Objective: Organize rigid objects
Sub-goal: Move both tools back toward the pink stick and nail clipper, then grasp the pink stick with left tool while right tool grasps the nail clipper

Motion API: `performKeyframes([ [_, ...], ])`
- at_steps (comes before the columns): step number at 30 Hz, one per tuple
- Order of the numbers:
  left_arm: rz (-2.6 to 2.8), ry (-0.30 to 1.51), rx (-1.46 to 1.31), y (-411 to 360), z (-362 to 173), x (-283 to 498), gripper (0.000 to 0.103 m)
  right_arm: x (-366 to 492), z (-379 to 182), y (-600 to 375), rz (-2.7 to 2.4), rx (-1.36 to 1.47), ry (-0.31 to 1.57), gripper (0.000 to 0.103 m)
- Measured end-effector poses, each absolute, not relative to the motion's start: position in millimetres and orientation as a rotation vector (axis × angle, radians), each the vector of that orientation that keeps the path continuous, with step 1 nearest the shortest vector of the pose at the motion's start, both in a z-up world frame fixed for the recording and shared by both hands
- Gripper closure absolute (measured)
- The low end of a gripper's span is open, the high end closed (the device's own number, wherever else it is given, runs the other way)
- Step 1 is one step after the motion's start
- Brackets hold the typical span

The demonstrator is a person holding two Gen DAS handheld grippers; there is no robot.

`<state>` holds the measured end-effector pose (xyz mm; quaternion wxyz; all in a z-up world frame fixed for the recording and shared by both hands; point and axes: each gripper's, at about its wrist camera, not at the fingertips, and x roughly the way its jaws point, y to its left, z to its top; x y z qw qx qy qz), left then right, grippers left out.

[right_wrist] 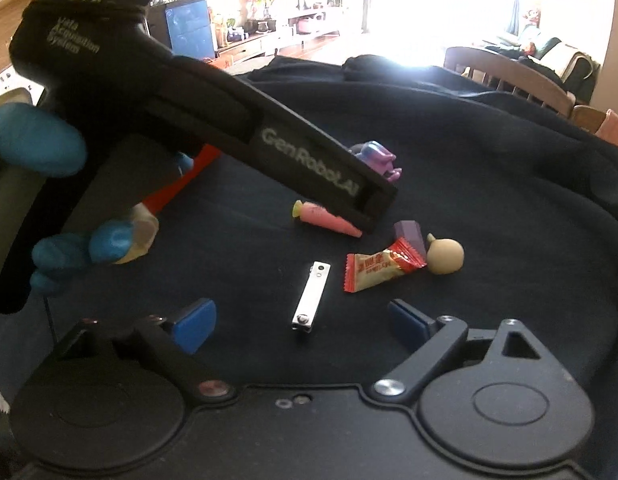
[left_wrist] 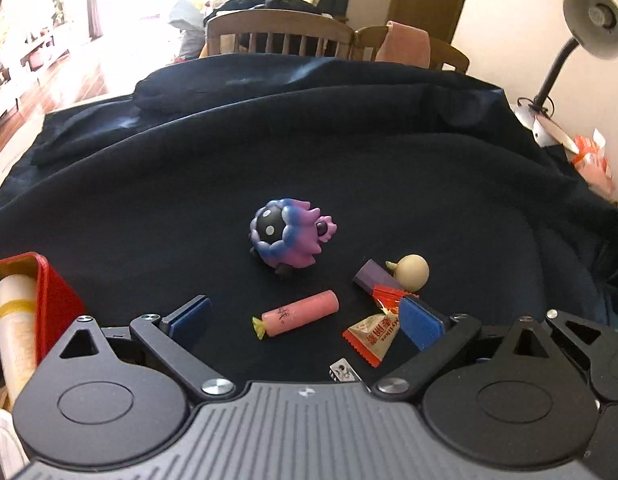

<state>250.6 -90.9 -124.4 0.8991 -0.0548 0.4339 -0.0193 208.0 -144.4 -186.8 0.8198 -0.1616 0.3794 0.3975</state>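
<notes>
Small objects lie on a dark cloth [left_wrist: 309, 152]. A purple-blue toy figure [left_wrist: 291, 236] stands in the middle. A pink wrapped candy stick [left_wrist: 299, 313] lies between the fingers of my open left gripper [left_wrist: 305, 322]. A purple block [left_wrist: 375, 278], a beige round figure [left_wrist: 412, 272], a red-beige candy packet [left_wrist: 375, 336] and a metal nail clipper [left_wrist: 343, 372] lie at its right finger. My right gripper [right_wrist: 303, 322] is open and empty, with the nail clipper [right_wrist: 311, 297] between its fingers. The packet [right_wrist: 379, 270] and beige figure [right_wrist: 445, 257] lie just beyond.
A red box [left_wrist: 49, 300] holding a pale roll stands at the left. The left gripper's black body [right_wrist: 189, 112] and a blue-gloved hand [right_wrist: 41, 144] cross the right wrist view. A desk lamp [left_wrist: 581, 40] stands at the far right. Wooden chairs [left_wrist: 281, 36] stand behind the table.
</notes>
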Motion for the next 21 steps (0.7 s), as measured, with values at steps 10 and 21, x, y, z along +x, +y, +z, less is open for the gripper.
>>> performKeyframes([
  [10, -0.064, 0.924, -0.040, -92.2, -143.2, 267.9, 0.004, 218.4, -196.5, -141.1, 0.878, -0.357, 0.816, 0.025],
  [21, -0.116, 0.961, 0.038, -106.4, -156.9, 275.0, 0.057, 213.5, -204.4, -133.6, 0.879, -0.405, 0.813, 0.051],
])
